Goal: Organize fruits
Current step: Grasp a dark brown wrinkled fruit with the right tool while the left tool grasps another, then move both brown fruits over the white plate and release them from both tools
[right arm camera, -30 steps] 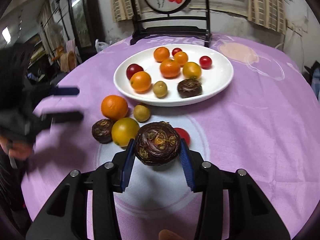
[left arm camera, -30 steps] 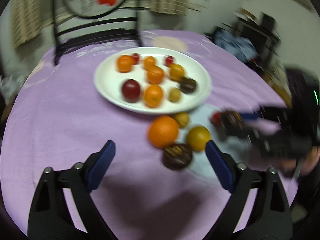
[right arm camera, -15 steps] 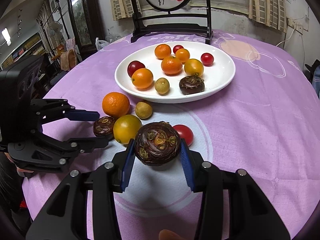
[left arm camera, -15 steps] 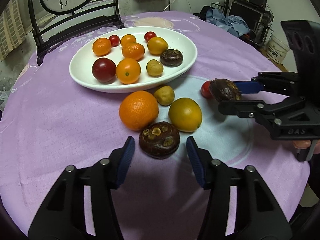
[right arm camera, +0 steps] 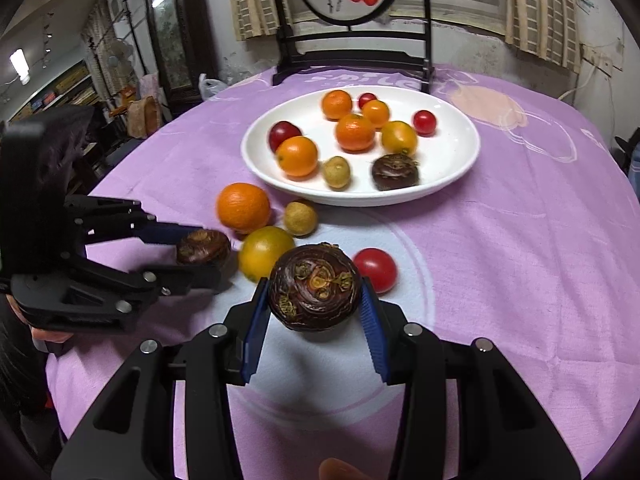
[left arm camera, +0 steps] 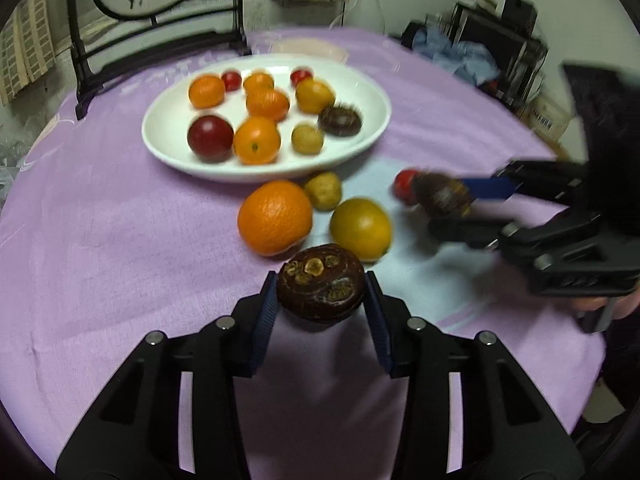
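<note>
Left wrist view: the left hand-held gripper (left arm camera: 320, 296) is clamped on a dark chestnut-like fruit (left arm camera: 320, 282), the right hand-held gripper (right arm camera: 314, 304) on another (right arm camera: 315, 286), likely so both can go to the white plate (right arm camera: 452, 176) near the bench's far edge.

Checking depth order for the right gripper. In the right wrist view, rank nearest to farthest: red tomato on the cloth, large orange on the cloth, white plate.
From the right gripper:
1. Red tomato, on the cloth just ahead, slightly right.
2. Large orange, on the cloth, ahead left.
3. White plate, farthest, ahead centre.
</note>
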Tool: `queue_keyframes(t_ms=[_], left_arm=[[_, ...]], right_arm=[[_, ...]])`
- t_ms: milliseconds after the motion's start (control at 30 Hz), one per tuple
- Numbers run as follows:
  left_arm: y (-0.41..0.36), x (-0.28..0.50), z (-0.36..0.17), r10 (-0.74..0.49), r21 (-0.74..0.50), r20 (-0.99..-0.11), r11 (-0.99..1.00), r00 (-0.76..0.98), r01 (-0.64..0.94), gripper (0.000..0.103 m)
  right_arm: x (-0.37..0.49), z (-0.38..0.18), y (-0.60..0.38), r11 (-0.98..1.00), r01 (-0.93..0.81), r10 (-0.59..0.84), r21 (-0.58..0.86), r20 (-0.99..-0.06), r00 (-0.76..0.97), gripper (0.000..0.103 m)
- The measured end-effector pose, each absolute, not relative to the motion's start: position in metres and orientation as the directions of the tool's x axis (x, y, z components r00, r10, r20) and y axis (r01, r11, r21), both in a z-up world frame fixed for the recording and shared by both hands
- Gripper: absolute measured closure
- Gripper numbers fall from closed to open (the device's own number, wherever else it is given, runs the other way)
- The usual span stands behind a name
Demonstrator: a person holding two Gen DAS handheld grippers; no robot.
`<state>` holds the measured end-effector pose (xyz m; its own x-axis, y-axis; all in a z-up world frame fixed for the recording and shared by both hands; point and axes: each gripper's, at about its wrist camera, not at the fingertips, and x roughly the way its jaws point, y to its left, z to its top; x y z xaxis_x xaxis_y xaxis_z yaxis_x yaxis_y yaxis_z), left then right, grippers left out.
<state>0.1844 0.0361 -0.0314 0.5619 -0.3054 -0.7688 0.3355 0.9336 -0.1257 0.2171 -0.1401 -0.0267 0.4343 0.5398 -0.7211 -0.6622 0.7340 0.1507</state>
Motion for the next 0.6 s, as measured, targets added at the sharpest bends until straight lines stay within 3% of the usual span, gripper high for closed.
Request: queue_keyframes(t_ms=[100,300,467,600], left_arm=[[0.041,0.179,-0.015,-0.332,-0.147,-0.713,0.932,0.618,0.330,0.060],[0.042,0.216,0.013,-0.271,-0.128,-0.644,0.960,0.716,0.248,0.060],[0.039,0.270,0.020,-0.169,-0.070,-0.647,0.984,0.743,0.162,0.060],[0.048,0.310,0.014,-0.138,-0.099,-0.665,0.990,0.734,0.097,0.060]], right_arm=[[0.216,-0.020,-0.139,0.713,-0.681,0.580,0.167,-0.686,0.439,0.059],[0.252,-0.001,-0.141,0.774,-0.607,0.577,0.179,-0.594,0.561,0.059],[0.296,0.003,-0.141,0.819,-0.538,0.544,0.201,-0.570,0.616,0.059],[0.328,-0.002,-0.139,0.842,-0.506,0.513,0.187,-0.568,0.644,0.059]])
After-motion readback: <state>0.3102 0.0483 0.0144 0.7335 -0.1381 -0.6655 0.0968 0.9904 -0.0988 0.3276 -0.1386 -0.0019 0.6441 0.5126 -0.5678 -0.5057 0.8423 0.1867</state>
